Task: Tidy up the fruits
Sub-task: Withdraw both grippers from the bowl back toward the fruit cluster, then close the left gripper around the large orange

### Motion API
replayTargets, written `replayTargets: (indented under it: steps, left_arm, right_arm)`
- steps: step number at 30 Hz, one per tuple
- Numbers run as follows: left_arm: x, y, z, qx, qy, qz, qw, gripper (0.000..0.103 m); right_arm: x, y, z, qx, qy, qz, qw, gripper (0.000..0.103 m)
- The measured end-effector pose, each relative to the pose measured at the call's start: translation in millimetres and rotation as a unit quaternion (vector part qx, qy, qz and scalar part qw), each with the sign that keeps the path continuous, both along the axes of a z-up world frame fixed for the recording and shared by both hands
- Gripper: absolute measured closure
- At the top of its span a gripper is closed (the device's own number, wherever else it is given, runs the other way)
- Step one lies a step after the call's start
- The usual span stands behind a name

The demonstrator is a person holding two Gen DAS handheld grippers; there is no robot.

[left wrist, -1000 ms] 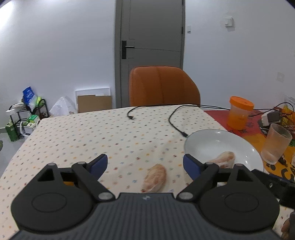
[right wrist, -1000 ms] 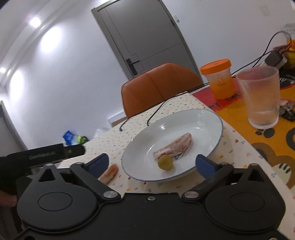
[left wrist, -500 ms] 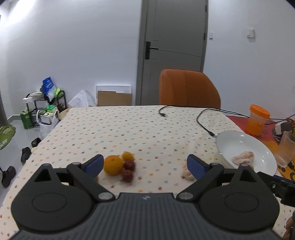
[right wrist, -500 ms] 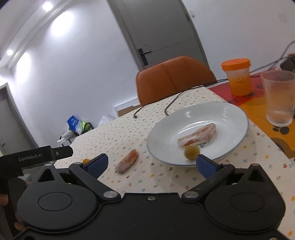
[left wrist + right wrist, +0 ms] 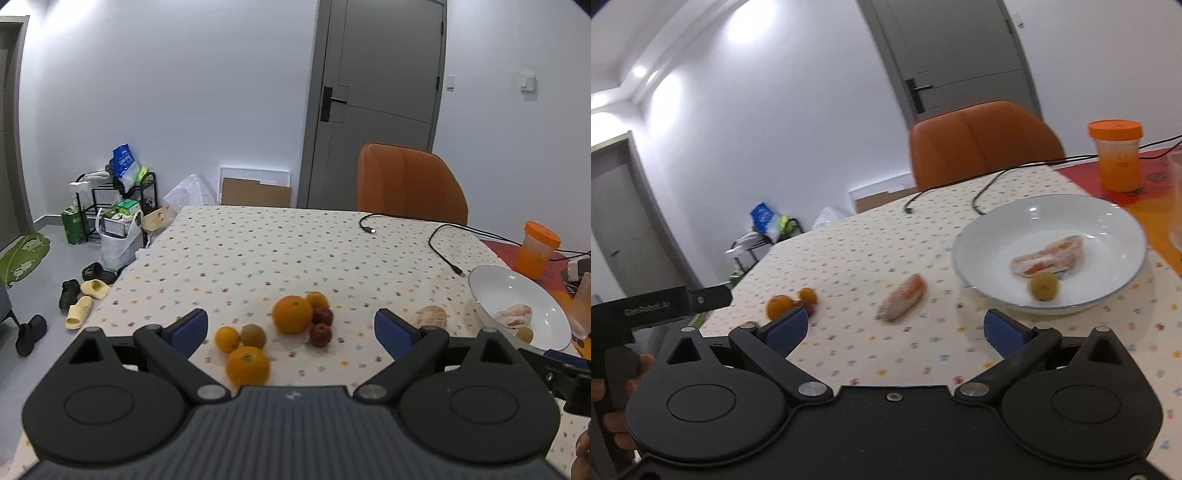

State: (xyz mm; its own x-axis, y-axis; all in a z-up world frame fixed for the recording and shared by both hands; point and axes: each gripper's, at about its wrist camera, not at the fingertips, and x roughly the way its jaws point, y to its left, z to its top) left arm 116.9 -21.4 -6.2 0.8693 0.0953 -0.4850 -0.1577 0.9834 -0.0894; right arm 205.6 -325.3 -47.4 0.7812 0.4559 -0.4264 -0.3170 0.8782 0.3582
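Observation:
My left gripper (image 5: 291, 328) is open and empty above the dotted tablecloth. Between its fingers lie two oranges (image 5: 292, 314) (image 5: 247, 365), small tangerines (image 5: 226, 338), a brownish kiwi-like fruit (image 5: 253, 335) and two dark red fruits (image 5: 320, 334). A peeled pomelo segment (image 5: 433, 316) lies on the cloth left of the white plate (image 5: 491, 284). My right gripper (image 5: 894, 328) is open and empty, the loose segment (image 5: 902, 297) just ahead of it. The plate (image 5: 1008, 221) holds another segment (image 5: 1049, 257) and a small yellow-green fruit (image 5: 1044, 286).
An orange-lidded jar (image 5: 1117, 155) and a clear glass (image 5: 1175, 199) stand on a red-orange mat right of the plate. Black cables (image 5: 443, 240) lie on the far cloth. An orange chair (image 5: 408, 184) stands behind the table. The left gripper's handle (image 5: 657, 306) shows at left.
The left gripper has swung left and back, bringing the fruit cluster between its fingers. The right gripper has also turned left, so the plate has shifted right in its view.

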Motion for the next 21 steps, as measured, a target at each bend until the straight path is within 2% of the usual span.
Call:
replayTargets:
  steps: [21]
  left_arm:
    - [-14,40,-30,-0.026,0.009,0.020,0.9994,0.008]
  right_arm:
    - [-1,55,-12,-0.038,0.020,0.048,0.998,0.000]
